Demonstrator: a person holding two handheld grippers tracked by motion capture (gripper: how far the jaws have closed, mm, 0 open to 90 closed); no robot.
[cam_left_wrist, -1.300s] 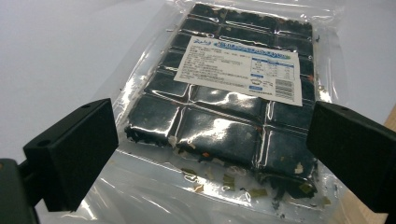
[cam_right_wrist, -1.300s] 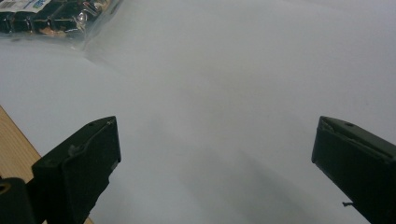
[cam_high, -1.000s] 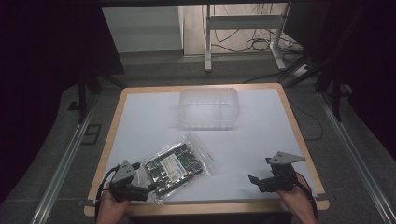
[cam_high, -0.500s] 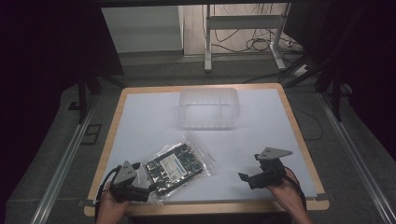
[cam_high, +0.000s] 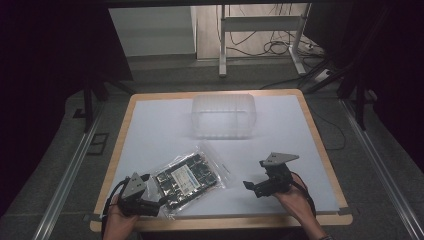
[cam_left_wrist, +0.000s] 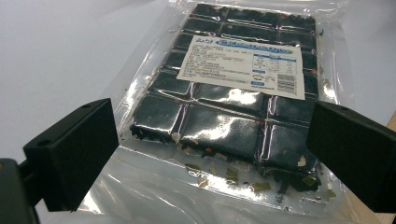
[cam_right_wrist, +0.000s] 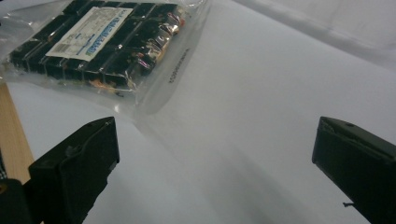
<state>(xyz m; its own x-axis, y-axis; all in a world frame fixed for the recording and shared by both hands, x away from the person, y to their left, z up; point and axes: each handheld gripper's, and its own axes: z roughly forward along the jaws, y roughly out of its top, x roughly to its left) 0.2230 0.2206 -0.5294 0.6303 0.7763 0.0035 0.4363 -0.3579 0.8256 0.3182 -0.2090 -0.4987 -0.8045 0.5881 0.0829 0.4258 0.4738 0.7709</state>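
A clear plastic bag (cam_high: 191, 176) of dark squares with a white label lies flat at the table's front left. In the left gripper view the bag (cam_left_wrist: 233, 112) sits right in front of my left gripper (cam_left_wrist: 210, 154), whose jaws stand wide apart over its near edge. My left gripper (cam_high: 157, 202) is at the bag's front-left corner. My right gripper (cam_high: 250, 187) is open at the front right, a short way from the bag (cam_right_wrist: 98, 42), with only white table between its jaws (cam_right_wrist: 215, 168).
A clear plastic tub (cam_high: 223, 116) stands at the back middle of the white table top (cam_high: 280, 135). A wooden rim (cam_high: 320, 145) borders the table. Beyond it are a metal frame (cam_high: 222, 40) and cables on the floor.
My right gripper has moved left, toward the bag, and turned to face it. The left gripper and the bag have stayed put.
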